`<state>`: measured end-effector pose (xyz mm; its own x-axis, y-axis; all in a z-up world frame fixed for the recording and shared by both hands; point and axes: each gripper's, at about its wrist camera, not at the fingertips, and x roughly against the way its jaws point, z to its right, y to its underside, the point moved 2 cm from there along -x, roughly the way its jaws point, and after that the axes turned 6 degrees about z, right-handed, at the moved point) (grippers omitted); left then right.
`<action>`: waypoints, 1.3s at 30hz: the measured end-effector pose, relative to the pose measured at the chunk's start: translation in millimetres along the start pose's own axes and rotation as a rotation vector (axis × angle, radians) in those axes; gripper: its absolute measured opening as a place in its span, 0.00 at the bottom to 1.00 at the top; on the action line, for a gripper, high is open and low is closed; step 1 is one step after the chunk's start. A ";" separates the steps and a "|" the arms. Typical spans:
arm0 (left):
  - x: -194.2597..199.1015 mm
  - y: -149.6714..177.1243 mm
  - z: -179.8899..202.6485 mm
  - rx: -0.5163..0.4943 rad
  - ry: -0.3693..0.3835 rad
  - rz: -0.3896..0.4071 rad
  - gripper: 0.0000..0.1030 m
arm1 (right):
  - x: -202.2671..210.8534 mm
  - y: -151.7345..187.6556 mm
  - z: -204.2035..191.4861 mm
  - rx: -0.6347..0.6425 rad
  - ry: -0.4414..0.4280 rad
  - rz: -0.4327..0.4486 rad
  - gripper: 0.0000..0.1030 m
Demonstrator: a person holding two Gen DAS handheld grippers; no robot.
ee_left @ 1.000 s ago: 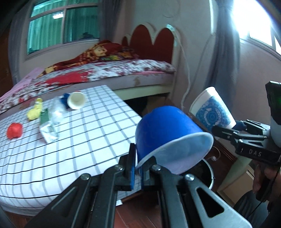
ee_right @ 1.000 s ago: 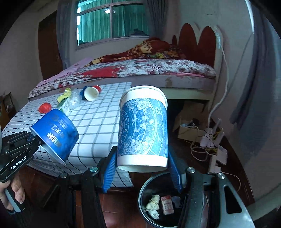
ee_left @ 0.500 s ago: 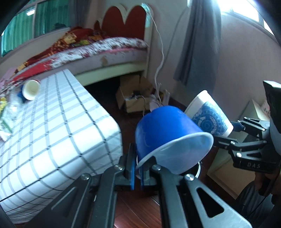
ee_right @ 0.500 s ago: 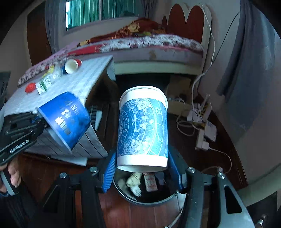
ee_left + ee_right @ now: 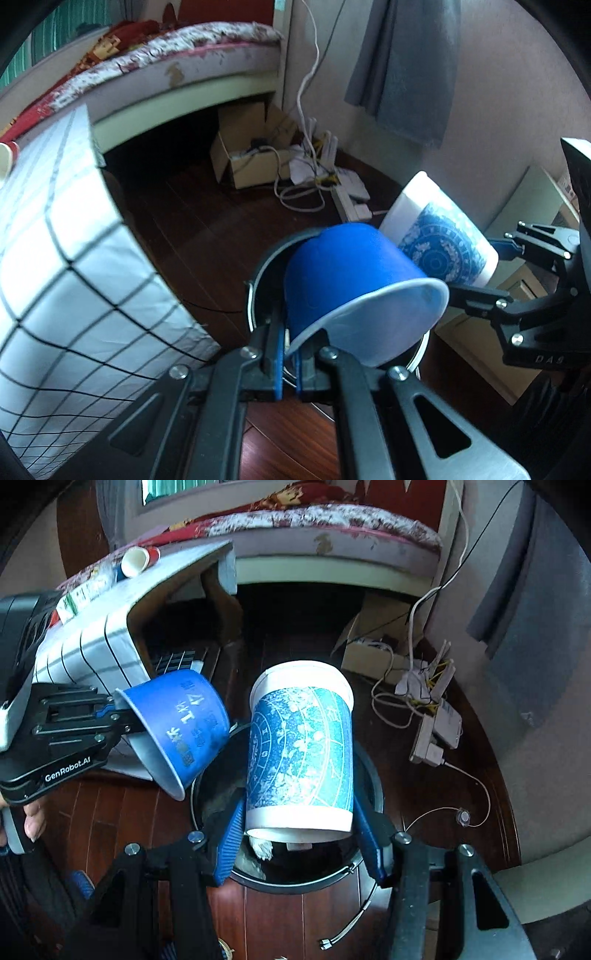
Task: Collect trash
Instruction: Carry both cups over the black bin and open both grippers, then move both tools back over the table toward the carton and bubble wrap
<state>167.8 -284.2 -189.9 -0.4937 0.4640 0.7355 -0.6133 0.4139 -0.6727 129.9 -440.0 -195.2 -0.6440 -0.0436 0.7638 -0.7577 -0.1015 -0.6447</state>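
Cups held over the bin point(image 5: 373, 775), one in each gripper.
Left gripper point(image 5: 290, 363) pinches the blue bowl point(image 5: 351, 273) by its rim; right gripper point(image 5: 299, 834) clamps the tall cup point(image 5: 301, 749). Bowl hangs near the bin's edge and may drop outside.

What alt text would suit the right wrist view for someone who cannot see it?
The right gripper holds a tall blue-patterned paper tub above a round black bin on a wooden floor. Beside it, the left gripper pinches a blue bowl's rim.

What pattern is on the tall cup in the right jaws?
Blue ornamental print, white bands top and bottom; clearest in right wrist view.
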 end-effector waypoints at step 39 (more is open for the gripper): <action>87.2 6.9 -65.5 0.113 -0.236 0.149 0.99 | 37.5 -30.6 -40.5 -0.026 0.096 0.067 0.99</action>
<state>160.9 -189.6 -135.7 -0.7054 0.3125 0.6363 -0.5812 0.2590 -0.7715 124.6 -398.3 -148.1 -0.6996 0.0463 0.7130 -0.7142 -0.0759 -0.6958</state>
